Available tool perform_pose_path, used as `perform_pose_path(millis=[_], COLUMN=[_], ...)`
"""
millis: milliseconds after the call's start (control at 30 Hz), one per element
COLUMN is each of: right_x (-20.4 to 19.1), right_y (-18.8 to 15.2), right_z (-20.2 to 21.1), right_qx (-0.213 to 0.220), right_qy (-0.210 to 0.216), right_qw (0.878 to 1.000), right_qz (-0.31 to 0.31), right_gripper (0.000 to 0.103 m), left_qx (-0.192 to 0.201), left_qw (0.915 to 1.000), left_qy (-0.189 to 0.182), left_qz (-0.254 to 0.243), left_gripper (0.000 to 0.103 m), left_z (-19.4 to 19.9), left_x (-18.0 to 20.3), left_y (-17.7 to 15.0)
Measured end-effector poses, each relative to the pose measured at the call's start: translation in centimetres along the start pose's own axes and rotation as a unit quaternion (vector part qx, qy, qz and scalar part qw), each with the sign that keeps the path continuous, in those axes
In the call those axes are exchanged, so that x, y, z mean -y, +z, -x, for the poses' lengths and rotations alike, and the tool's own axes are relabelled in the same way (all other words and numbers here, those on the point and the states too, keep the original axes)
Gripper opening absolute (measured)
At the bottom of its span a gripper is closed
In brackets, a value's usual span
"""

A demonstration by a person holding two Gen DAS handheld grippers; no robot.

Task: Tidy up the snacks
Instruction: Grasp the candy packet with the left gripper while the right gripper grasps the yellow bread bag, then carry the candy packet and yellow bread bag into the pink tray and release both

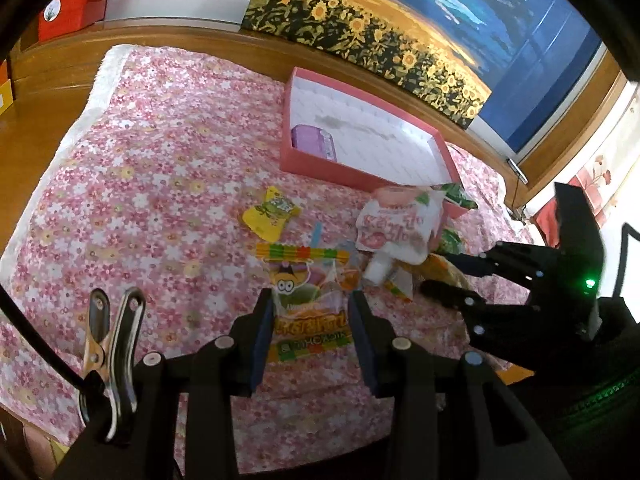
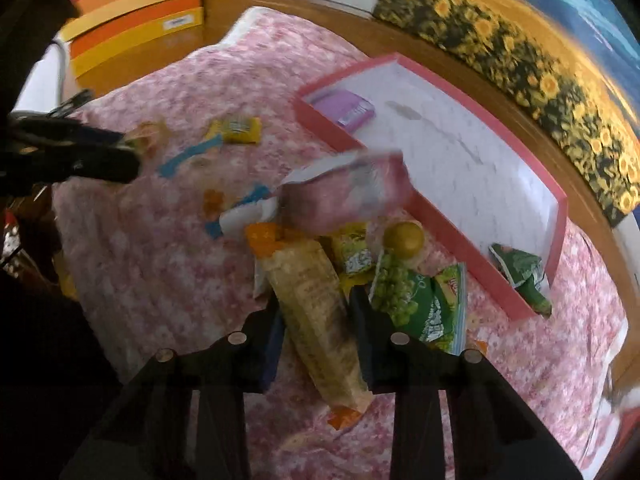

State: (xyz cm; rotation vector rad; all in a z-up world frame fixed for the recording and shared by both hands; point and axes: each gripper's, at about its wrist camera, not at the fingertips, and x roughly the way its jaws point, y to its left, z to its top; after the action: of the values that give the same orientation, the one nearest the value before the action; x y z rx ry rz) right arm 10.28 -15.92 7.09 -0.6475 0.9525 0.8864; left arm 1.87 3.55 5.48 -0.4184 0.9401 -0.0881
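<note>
A pink box (image 1: 320,162) (image 2: 460,224) lies on the floral cloth and holds a purple packet (image 1: 314,141) (image 2: 346,108) and a green packet (image 2: 522,276). My left gripper (image 1: 312,312) is open, its fingers on either side of a clear candy bag (image 1: 310,300) that lies on the cloth. My right gripper (image 2: 316,312) is open around a long yellow snack packet (image 2: 316,316); it also shows in the left wrist view (image 1: 460,276). A pink-and-white pouch (image 1: 396,228) (image 2: 348,196) lies on the snack pile.
A yellow candy packet (image 1: 272,216) (image 2: 236,130) lies alone on the cloth. A green grape bag (image 2: 424,300), a round yellow fruit (image 2: 404,238) and blue wrappers (image 2: 188,156) lie near the pile. A sunflower painting (image 1: 360,28) and orange boxes (image 2: 136,12) stand behind.
</note>
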Motion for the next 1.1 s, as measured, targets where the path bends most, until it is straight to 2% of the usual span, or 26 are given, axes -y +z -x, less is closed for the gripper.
perform_pose_path(millis=[100,200,300,433,533,633,833,933,1033,1100], right_x=[0.7,2.2,3.8,3.8,3.4,2.9,4.0,3.9,3.2,2.3], right_y=[-0.4,-1.5,-3.6,-6.6,-7.5,-8.1,-7.7,-6.5,-5.5,-4.8], right_z=[1.0,2.4,3.5,4.3,5.4,7.2,12.3,13.9,15.3,16.0], right_qx=[0.017,0.04,0.052,0.051,0.059,0.086,0.159,0.175,0.186,0.196], right_qy=[0.006,0.024,0.056,0.061,0.047,0.02,-0.006,-0.034,-0.072,-0.096], right_qw=[0.999,0.993,0.976,0.96,0.955,0.951,0.931,0.927,0.924,0.928], right_qz=[-0.034,-0.104,-0.202,-0.27,-0.286,-0.295,-0.33,-0.329,-0.325,-0.302], right_gripper=[0.031,0.031,0.031,0.031,0.031,0.031,0.031,0.031,0.031,0.031], left_qx=[-0.007,-0.018,-0.031,-0.041,-0.039,-0.03,-0.004,0.011,0.046,0.065], left_qw=[0.9999,0.9992,0.9973,0.9943,0.9931,0.9929,0.9937,0.9933,0.9903,0.989], left_qy=[-0.006,-0.018,-0.033,-0.039,-0.038,-0.03,-0.001,0.012,0.031,0.034], left_qz=[-0.011,-0.032,-0.058,-0.09,-0.104,-0.111,-0.112,-0.114,-0.127,-0.128], left_gripper=[0.039,0.039,0.039,0.039,0.039,0.039,0.039,0.039,0.039,0.039], left_z=[-0.5,-1.2,-1.9,-2.5,-2.3,-1.9,0.0,1.9,5.0,6.4], left_x=[0.4,1.3,2.4,3.9,4.5,4.8,5.2,5.7,6.4,6.6], left_y=[0.3,0.5,0.5,0.4,0.2,0.1,1.0,1.9,2.7,3.3])
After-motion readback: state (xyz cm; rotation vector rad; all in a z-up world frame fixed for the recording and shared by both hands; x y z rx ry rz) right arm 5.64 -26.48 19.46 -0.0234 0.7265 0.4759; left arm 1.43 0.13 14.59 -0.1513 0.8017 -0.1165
